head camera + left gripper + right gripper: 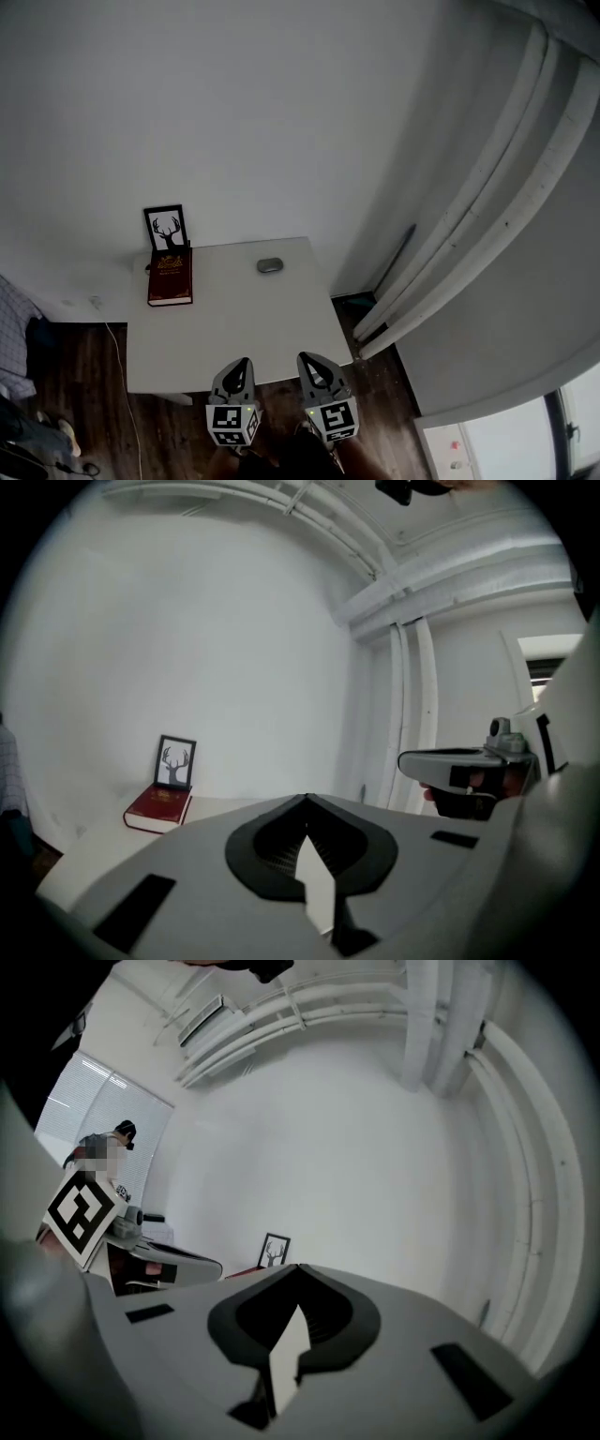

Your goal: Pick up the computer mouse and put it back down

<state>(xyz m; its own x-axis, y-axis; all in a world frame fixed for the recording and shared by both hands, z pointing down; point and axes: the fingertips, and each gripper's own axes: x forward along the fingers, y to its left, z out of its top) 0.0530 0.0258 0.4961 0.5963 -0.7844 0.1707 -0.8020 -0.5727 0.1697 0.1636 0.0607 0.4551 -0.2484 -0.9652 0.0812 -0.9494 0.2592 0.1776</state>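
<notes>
1. white walls closed in a small corner, where a white table (234,337) stood against the far wall over dark wood flooring.
2. at the table's far left a framed antler picture (165,228) leaned on the wall, and a dark red book (171,277) lay flat just in front of it.
3. right of the book and apart from it, near the far edge, the computer mouse (270,266) lay flat on the tabletop with nothing touching it.
4. the left gripper (240,364) hovered at the table's near edge, its jaws pressed together on nothing. the right gripper (306,358) just beside it was likewise closed and empty. both were well apart from the mouse.
5. by my judgement the scene fitted two stages alike: the mouse waiting to be lifted, or the mouse already set back down. nothing visible settled which.
6. only the head view showed the mouse; in both gripper views the grey jaws covered that part of the table.
7. each gripper view caught the other gripper at its side. the right gripper view alone showed a bright window (98,1091) at far left, while white pipes (487,197) ran down the right wall.
</notes>
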